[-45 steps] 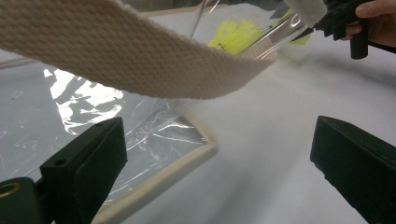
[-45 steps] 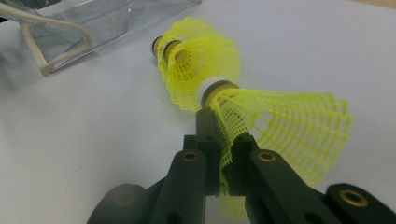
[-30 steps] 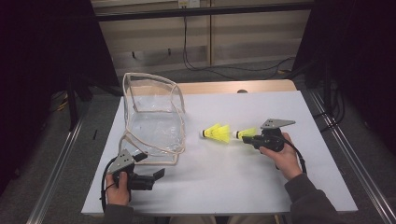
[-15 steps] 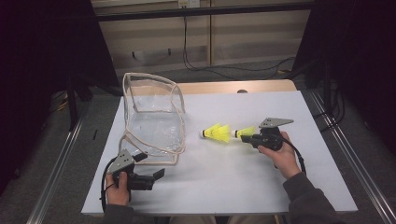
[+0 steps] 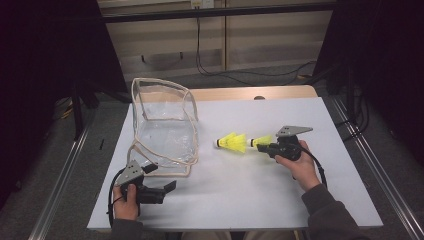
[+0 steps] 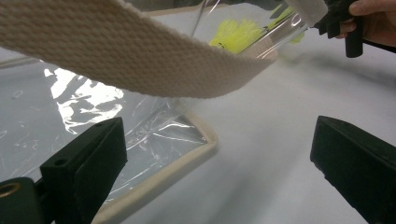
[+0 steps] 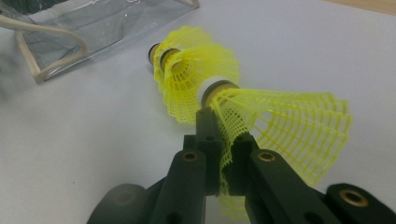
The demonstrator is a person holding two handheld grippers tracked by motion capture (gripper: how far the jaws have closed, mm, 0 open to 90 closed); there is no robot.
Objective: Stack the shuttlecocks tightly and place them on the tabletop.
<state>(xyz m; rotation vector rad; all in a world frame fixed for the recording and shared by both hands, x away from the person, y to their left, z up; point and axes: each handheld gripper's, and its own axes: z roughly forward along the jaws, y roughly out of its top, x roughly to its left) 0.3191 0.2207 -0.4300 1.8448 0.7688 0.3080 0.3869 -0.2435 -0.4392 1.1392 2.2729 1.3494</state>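
Your right gripper [image 7: 219, 154] has its jaws pinched on the skirt of a yellow shuttlecock [image 7: 285, 126], the mesh crumpled between the black tips near the lower middle of the right gripper view. Gripping the flexible skirt rather than the hard cork gives the pads something to bite into, which looks like the reason for that hold. In the high view the held shuttlecock [image 5: 262, 141] sits right of centre, low over the white table [image 5: 250, 195], with its long axis running roughly left to right in the frame; its cork end points left, toward the clear bag [image 5: 165, 125].

Just left of it lie two more shuttlecocks [image 5: 232, 142], nested one into the other, with their cork ends also toward the bag. In the right gripper view this nested pair [image 7: 196, 74] lies just past the held one's cork; I cannot tell whether they touch.

Your left gripper [image 5: 167, 187] sits at the lower left of the high view with its jaws wide apart, holding nothing. In the left gripper view the bag's woven strap [image 6: 116, 51] arches across the top of the frame above those jaws, so that hand looks placed to take hold of the bag's edge and steady its mouth.
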